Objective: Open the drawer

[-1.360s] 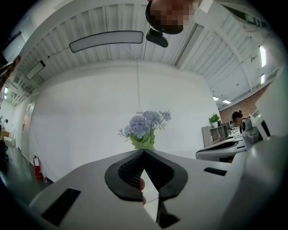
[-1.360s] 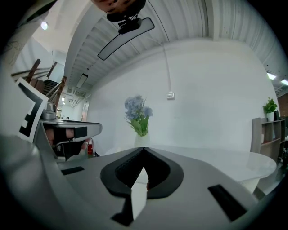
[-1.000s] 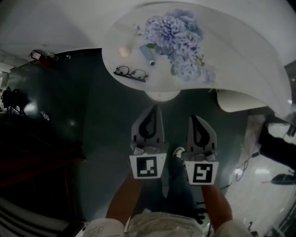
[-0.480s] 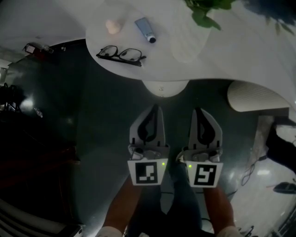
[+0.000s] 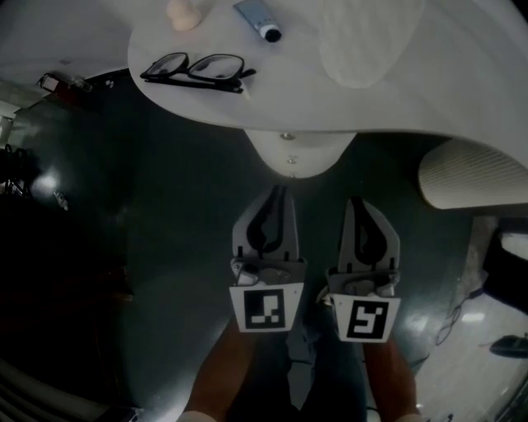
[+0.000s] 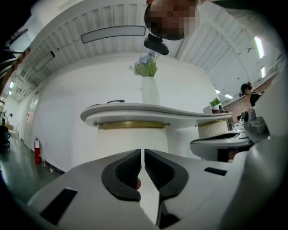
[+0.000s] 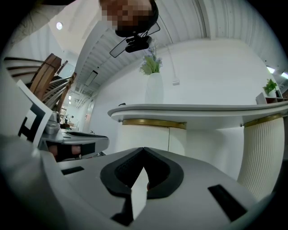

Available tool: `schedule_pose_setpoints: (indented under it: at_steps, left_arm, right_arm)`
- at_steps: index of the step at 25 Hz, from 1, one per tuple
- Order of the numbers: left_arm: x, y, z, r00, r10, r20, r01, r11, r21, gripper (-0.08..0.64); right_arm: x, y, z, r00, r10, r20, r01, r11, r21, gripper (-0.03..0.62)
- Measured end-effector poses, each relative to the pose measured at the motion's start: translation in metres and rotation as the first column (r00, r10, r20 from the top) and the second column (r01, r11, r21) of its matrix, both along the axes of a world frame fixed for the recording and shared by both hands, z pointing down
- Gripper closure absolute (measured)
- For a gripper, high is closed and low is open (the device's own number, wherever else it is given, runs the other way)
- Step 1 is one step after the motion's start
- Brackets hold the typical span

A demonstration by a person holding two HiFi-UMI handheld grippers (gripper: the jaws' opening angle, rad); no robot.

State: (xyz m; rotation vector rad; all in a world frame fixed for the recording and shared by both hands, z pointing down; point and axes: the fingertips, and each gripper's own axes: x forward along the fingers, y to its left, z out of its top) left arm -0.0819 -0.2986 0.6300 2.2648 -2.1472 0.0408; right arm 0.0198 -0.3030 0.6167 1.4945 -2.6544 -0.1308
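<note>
A rounded white cabinet (image 5: 290, 155) with two small studs on its front sits under the white tabletop (image 5: 396, 99); no drawer front can be told apart. In the gripper views it is a white drum (image 6: 132, 141) (image 7: 148, 137) under a gold band, with a vertical seam in the right gripper view. My left gripper (image 5: 278, 191) (image 6: 142, 152) and right gripper (image 5: 355, 200) (image 7: 143, 149) are side by side below the tabletop's edge. Both point level at the cabinet, a short way from it. Both are shut with nothing between the jaws.
Black glasses (image 5: 194, 67), a small tube (image 5: 257, 21) and a white vase base (image 5: 363, 41) lie on the tabletop. A ribbed white column (image 5: 470, 177) stands at the right. Dark floor lies below. A person (image 6: 246, 90) stands far off.
The tabletop has slid up and closer in the head view and the flowers have left it. Both grippers have sunk below the tabletop's edge, still shut.
</note>
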Motion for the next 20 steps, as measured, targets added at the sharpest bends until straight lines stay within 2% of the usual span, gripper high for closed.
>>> schedule_pose_setpoints:
  at_steps: [2, 3, 5, 7, 9, 20]
  left_arm:
    - [0.000, -0.006, 0.013, 1.000, 0.002, 0.007, -0.002, 1.000, -0.017, 0.526]
    - [-0.001, -0.010, 0.018, 1.000, 0.000, 0.000, 0.000, 1.000, -0.030, 0.483]
    - [-0.004, -0.017, 0.026, 0.999, -0.012, -0.039, 0.011, 0.999, -0.041, 0.454]
    - [-0.007, -0.026, 0.030, 0.998, -0.018, -0.053, 0.016, 1.000, -0.026, 0.422]
    - [-0.009, -0.037, 0.034, 0.999, -0.009, -0.036, 0.009, 1.000, -0.011, 0.397]
    - [-0.013, -0.086, 0.049, 1.000, -0.003, -0.029, 0.004, 0.999, 0.043, 0.379]
  right_arm:
    - [-0.001, -0.003, 0.006, 1.000, 0.000, 0.005, 0.000, 1.000, 0.001, 0.588]
    - [-0.001, -0.004, 0.009, 1.000, 0.000, 0.008, 0.000, 1.000, 0.000, 0.588]
    - [0.000, -0.005, 0.013, 1.000, 0.002, 0.006, -0.002, 1.000, -0.003, 0.588]
    - [0.001, -0.008, 0.016, 1.000, 0.005, 0.000, -0.005, 1.000, -0.001, 0.588]
    - [0.002, -0.011, 0.020, 1.000, 0.009, -0.003, -0.009, 1.000, 0.000, 0.588]
    - [-0.001, -0.035, 0.031, 1.000, 0.022, 0.009, -0.023, 0.997, 0.072, 0.588]
